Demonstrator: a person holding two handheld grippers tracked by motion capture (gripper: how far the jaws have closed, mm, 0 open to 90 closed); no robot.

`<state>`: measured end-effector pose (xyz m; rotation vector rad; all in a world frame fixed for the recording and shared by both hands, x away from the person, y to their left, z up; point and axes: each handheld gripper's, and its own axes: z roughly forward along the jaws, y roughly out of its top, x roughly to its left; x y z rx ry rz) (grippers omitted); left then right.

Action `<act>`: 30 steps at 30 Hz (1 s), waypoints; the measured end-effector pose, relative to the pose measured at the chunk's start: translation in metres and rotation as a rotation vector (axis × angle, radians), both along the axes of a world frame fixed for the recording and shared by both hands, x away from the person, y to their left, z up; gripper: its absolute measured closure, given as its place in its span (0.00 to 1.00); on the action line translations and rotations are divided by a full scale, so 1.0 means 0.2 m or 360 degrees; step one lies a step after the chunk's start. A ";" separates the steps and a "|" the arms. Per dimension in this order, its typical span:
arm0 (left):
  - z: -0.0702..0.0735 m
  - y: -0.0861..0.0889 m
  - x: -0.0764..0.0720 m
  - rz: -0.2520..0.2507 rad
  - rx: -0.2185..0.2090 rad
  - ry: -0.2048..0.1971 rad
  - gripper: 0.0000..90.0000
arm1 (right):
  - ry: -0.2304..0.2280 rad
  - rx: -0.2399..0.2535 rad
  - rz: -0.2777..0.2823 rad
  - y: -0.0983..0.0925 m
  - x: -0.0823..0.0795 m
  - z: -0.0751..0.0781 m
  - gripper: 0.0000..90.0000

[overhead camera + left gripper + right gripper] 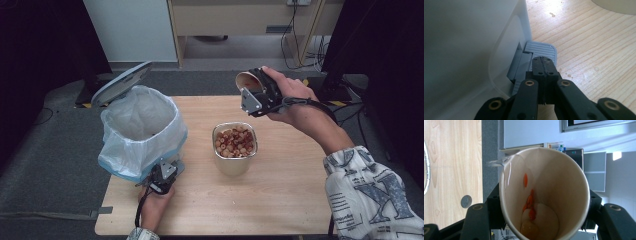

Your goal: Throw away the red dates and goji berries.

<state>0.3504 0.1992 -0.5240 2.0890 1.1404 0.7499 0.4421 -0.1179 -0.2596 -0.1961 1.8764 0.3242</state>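
Your right gripper (253,90) is clamped on a paper cup (248,80) – jaws on either side of its wall, cup tipped on its side with the mouth facing 9 o'clock, held above the table's (280,200) far edge at about 12 o'clock from the tin. In the right gripper view the cup (544,195) shows orange smears and a pale blob stuck near its bottom.

The tin (235,147) stands upright mid-table, full of reddish-brown pieces, well apart from the cup.

Your left gripper (161,181) has its jaws fully closed with nothing between them – in the left gripper view the tips (543,65) rest on the grey pedal (541,48) at the bin's base. The bin (140,130) sits at the table's 9 o'clock side, white bag over the rim, lid (120,82) raised and tilted back toward 11 o'clock. Tin is just beside the bin, at its 3 o'clock, not touching.
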 end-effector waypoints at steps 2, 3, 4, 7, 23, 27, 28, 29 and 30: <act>0.00 0.00 0.00 -0.0002 0.0003 0.0004 0.99 | -0.0001 -0.0017 0.0011 0.01 -0.01 0.00 0.43; 0.00 0.00 0.00 0.0001 -0.0001 0.0001 0.99 | -0.0006 -0.0036 0.0018 0.01 -0.01 -0.01 0.43; 0.00 0.00 0.00 0.0001 0.0001 0.0000 0.99 | -0.0007 -0.0044 0.0018 0.01 -0.01 -0.01 0.43; 0.00 0.00 0.00 0.0000 0.0002 -0.0001 0.99 | -0.0013 -0.0020 0.0013 0.01 -0.01 0.00 0.42; 0.00 0.00 0.00 -0.0003 0.0004 0.0003 0.99 | -0.0124 -0.0248 0.0013 0.03 -0.02 -0.02 0.43; 0.00 0.00 0.00 0.0001 -0.0001 0.0000 0.99 | -0.0157 -0.0295 0.0013 0.04 -0.03 -0.02 0.43; 0.00 0.00 0.00 0.0001 0.0000 -0.0001 0.99 | -0.0157 -0.0296 0.0012 0.04 -0.04 -0.02 0.43; 0.00 0.00 0.00 0.0000 0.0001 0.0000 0.99 | -0.0158 -0.0294 0.0013 0.04 -0.03 -0.02 0.43; 0.00 0.00 0.00 0.0001 -0.0001 0.0000 0.99 | -0.0159 -0.0295 0.0013 0.04 -0.03 -0.02 0.43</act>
